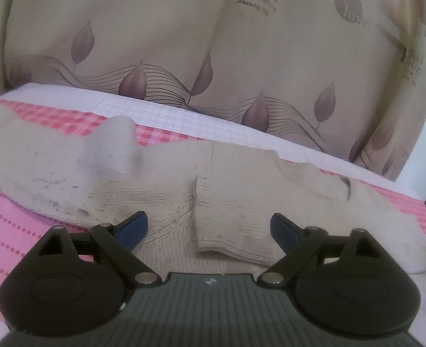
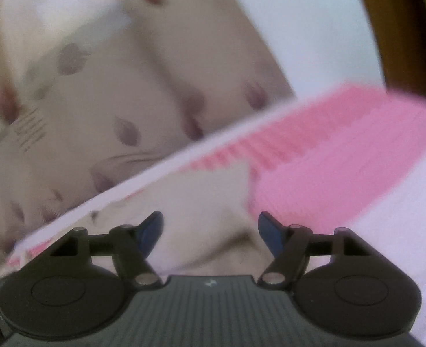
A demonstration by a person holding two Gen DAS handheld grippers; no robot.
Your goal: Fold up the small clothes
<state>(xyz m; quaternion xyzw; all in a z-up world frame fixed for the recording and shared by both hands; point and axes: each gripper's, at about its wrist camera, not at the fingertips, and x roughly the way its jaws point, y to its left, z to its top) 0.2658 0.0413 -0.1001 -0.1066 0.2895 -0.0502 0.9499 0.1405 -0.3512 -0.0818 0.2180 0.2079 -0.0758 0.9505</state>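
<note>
A beige knitted sweater lies spread across a pink patterned bedcover. One ribbed sleeve cuff is folded onto its body, right in front of my left gripper. That gripper stands open, its blue fingertips wide apart just above the knit, and holds nothing. The right wrist view is blurred and tilted. There my right gripper is open over a corner of the beige sweater, with nothing pinched between its fingers.
A beige headboard cushion printed with leaves and words rises behind the bed. A white quilted strip runs along the far edge of the cover. A brown wooden post and a white wall stand at the right.
</note>
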